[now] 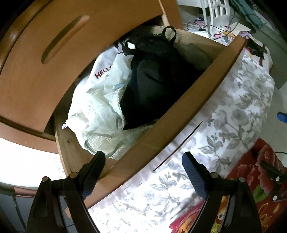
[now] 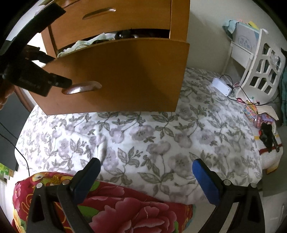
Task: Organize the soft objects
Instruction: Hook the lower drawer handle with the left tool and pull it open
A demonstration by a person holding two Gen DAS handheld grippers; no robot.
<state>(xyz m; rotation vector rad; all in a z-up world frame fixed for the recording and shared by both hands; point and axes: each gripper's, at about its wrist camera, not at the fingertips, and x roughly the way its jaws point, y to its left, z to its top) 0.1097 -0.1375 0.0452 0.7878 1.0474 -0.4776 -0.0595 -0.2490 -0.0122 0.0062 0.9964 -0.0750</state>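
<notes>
An open wooden drawer (image 1: 179, 107) holds soft clothes: black garments (image 1: 152, 80) at the back and white garments (image 1: 100, 107) in front. My left gripper (image 1: 143, 159) is open and empty, straddling the drawer's front panel near its left end. The right wrist view shows the same drawer (image 2: 116, 75) from the front, with the left gripper's body (image 2: 35, 78) by its handle (image 2: 82, 87). My right gripper (image 2: 146, 164) is open and empty above the floral bedspread (image 2: 152, 139).
A closed drawer (image 2: 107, 16) sits above the open one. A red floral blanket (image 2: 116, 206) lies at the bed's near edge. A white shelf (image 2: 260, 62), a white box with cables (image 2: 222, 86) and small clutter (image 2: 265, 125) sit at the bed's far right.
</notes>
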